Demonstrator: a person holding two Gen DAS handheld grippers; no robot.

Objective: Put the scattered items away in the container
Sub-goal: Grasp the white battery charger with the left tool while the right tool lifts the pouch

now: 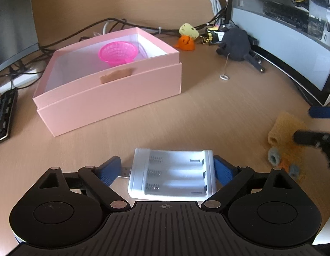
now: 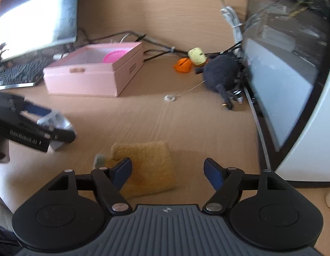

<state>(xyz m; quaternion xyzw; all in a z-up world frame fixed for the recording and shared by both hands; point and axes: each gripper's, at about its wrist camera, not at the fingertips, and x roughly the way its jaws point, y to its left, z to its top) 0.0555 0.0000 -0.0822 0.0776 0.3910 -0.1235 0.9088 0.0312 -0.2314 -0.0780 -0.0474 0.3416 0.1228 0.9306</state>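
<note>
Now the left gripper (image 1: 167, 168) has its jaws wide around the white battery case (image 1: 171, 173), barely touching, near the desk's (image 1: 207, 111) front edge; the right gripper (image 2: 167, 170) gapes over the fuzzy yellow toy (image 2: 147, 166).

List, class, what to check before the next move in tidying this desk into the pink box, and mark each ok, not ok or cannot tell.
1. White plastic battery charger sits between the left tongs: ok.
2. Left tongs gripping it: not ok, gap at one side.
3. Fuzzy tan plush toy between the right tongs: ok.
4. Right tongs gripping it: not ok, open.
5. Pink cardboard box open on top: ok.
6. Room beside the pink plastic basket inside: ok.
</note>
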